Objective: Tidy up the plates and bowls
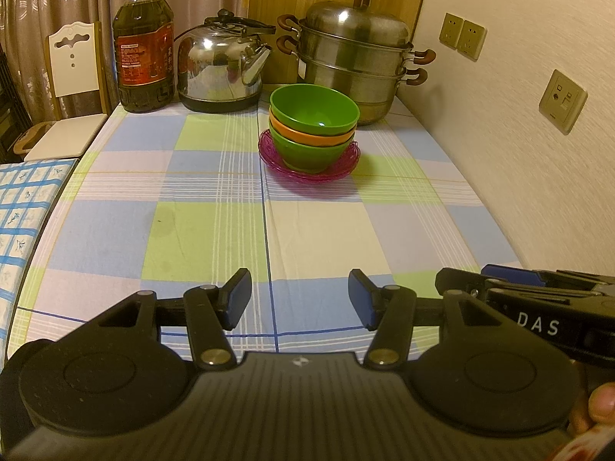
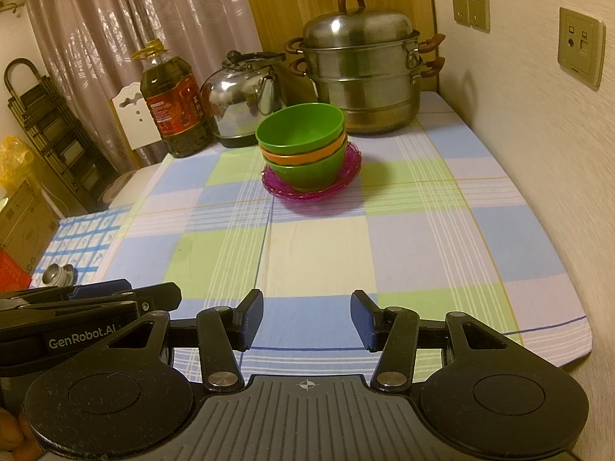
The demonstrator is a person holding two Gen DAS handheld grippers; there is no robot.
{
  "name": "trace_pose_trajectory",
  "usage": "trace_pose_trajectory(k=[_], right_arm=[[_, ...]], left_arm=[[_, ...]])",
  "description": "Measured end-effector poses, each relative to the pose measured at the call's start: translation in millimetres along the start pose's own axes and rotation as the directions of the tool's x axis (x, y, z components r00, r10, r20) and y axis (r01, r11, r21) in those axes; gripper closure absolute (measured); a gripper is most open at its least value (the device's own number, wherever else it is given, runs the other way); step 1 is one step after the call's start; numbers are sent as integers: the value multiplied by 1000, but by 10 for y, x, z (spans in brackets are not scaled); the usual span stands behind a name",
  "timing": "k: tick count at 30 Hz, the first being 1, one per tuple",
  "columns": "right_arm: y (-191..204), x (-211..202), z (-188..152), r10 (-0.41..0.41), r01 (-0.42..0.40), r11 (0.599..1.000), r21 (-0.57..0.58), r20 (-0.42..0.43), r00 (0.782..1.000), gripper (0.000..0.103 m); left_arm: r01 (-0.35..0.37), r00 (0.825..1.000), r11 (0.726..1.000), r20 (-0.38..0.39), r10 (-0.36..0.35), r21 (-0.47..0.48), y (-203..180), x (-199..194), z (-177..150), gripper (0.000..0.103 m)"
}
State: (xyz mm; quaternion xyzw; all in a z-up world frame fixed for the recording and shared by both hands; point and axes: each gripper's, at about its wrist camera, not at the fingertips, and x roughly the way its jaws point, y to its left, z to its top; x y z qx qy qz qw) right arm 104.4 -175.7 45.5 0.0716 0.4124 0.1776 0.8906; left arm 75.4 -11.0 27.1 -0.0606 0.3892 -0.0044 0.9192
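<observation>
Three nested bowls stand on a pink plate [image 1: 269, 155] [image 2: 351, 169] at the far middle of the checked tablecloth: a green bowl [image 1: 313, 109] [image 2: 300, 128] on top, an orange bowl [image 1: 307, 138] [image 2: 296, 158] under it, another green bowl [image 1: 307, 155] [image 2: 307, 174] at the bottom. My left gripper [image 1: 300, 299] hovers open over the near edge, nothing between its blue pads. My right gripper [image 2: 307, 320] is open and empty too, beside the left one. Each gripper shows at the edge of the other's view: right gripper [image 1: 511, 274], left gripper [image 2: 115, 292].
Behind the bowls stand a steel steamer pot [image 1: 355, 57] [image 2: 365, 69], a steel kettle [image 1: 223, 65] [image 2: 244, 96] and an oil bottle [image 1: 142, 46] [image 2: 175, 103]. The wall runs along the table's right. A white chair [image 1: 73, 77] and a blue patterned cloth [image 1: 23, 207] are at left.
</observation>
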Motion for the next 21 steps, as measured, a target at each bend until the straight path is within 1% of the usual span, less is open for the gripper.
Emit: trace_pose_trajectory(k=[14, 18, 21], right_arm=[[-3, 0, 2, 0, 0, 1000, -1, 0, 1000, 52], [-3, -1, 0, 0, 0, 1000, -1, 0, 1000, 52], [-2, -1, 2, 0, 0, 1000, -1, 1, 1000, 52]], left_arm=[[-3, 1000, 1000, -1, 3, -2, 6, 9, -12, 50], [9, 1000, 1000, 11, -8, -4, 26, -8, -13, 50], [1, 1000, 1000, 6, -1, -5, 37, 6, -9, 50]])
